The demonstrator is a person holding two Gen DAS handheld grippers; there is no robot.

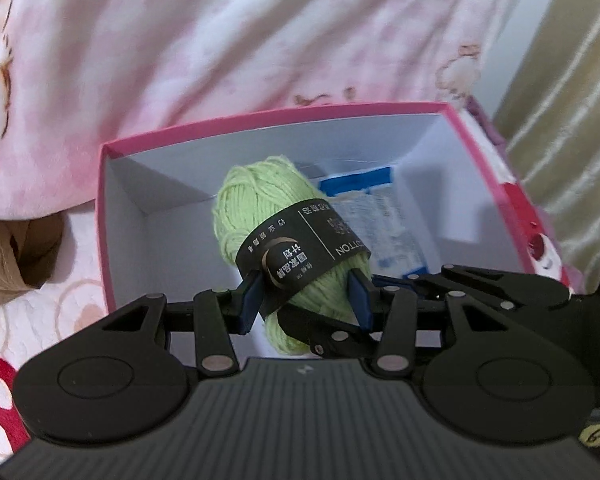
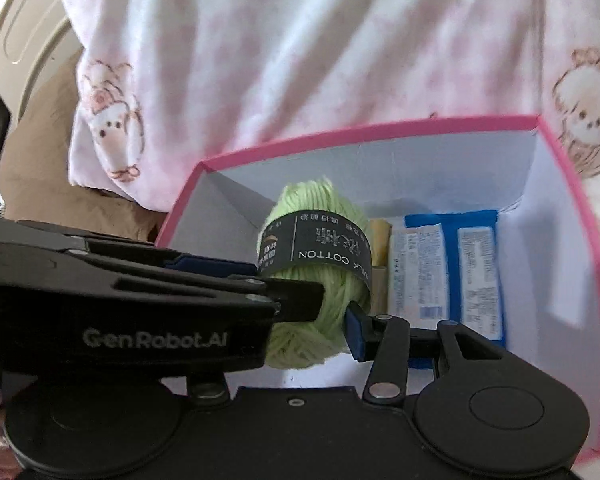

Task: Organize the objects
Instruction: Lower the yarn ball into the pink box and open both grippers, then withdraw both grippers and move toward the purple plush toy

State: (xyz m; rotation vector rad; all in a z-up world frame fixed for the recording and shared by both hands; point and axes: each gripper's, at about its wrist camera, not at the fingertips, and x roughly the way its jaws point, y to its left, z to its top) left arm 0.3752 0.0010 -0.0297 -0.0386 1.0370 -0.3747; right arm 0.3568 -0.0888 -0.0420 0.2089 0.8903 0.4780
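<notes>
A light green yarn ball (image 1: pixel 260 200) with a black paper band is held over the open pink box (image 1: pixel 260 122). My left gripper (image 1: pixel 304 296) is shut on the yarn, its blue pads pressing both sides. In the right wrist view the same yarn ball (image 2: pixel 320 208) sits between my right gripper's pads (image 2: pixel 312 320) too, with the left gripper crossing in from the left. The pink box (image 2: pixel 360 130) has white inner walls. Blue and white packets (image 2: pixel 452 272) lie on its floor.
A pink and white printed blanket (image 1: pixel 220 40) lies behind the box. A brown bag (image 1: pixel 16 256) sits to the left. A beige curtain (image 1: pixel 572 80) hangs at right. A tan object (image 2: pixel 380 240) lies in the box beside the packets.
</notes>
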